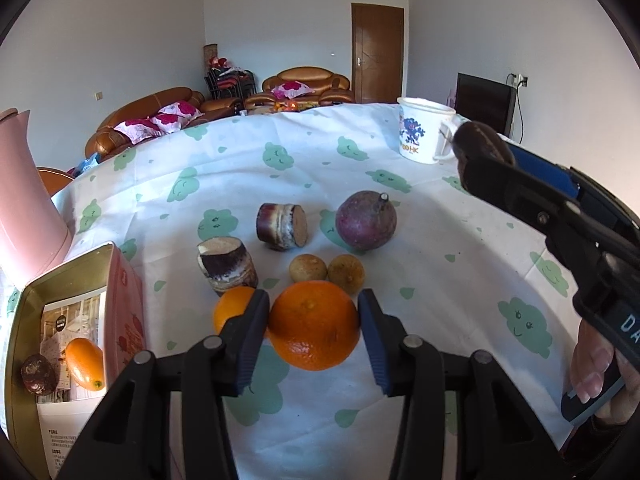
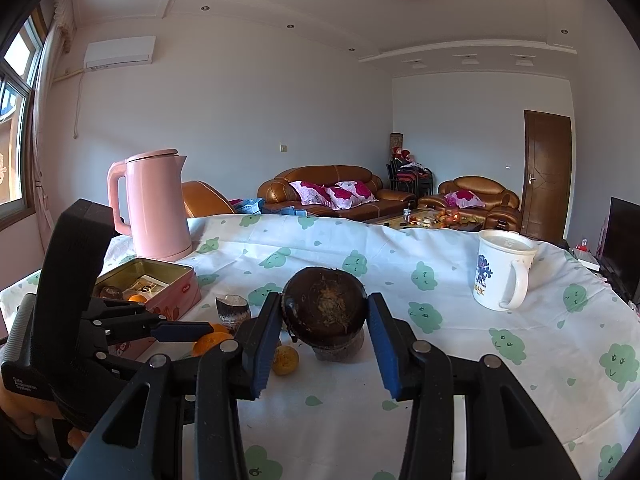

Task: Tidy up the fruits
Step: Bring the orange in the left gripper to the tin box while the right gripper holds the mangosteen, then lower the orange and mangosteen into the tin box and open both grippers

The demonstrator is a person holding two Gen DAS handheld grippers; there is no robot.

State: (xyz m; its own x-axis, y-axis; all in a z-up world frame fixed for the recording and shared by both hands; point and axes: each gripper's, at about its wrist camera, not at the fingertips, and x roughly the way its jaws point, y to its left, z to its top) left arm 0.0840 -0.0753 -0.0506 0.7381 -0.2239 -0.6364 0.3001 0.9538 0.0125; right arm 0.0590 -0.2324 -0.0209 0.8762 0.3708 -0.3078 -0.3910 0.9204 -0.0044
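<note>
My left gripper (image 1: 314, 322) is shut on a large orange (image 1: 314, 326) just above the cloth. A smaller orange (image 1: 230, 308) lies behind its left finger. Two sugarcane pieces (image 1: 226, 264) (image 1: 282, 226), two small brownish-yellow fruits (image 1: 308, 268) (image 1: 346, 272) and a purple passion fruit (image 1: 366, 220) lie beyond. My right gripper (image 2: 324, 312) is shut on a dark brown round fruit (image 2: 324, 308), held raised; it shows at the right of the left wrist view (image 1: 482, 142). A pink tin (image 1: 24, 320) at the left holds a kumquat (image 1: 84, 362) and a dark fruit (image 1: 38, 374).
A pink kettle (image 2: 154, 204) stands at the far left behind the tin (image 2: 160, 280). A white mug (image 2: 502, 274) stands at the far right. The table wears a white cloth (image 2: 440, 360) with green prints. Sofas and a door lie beyond.
</note>
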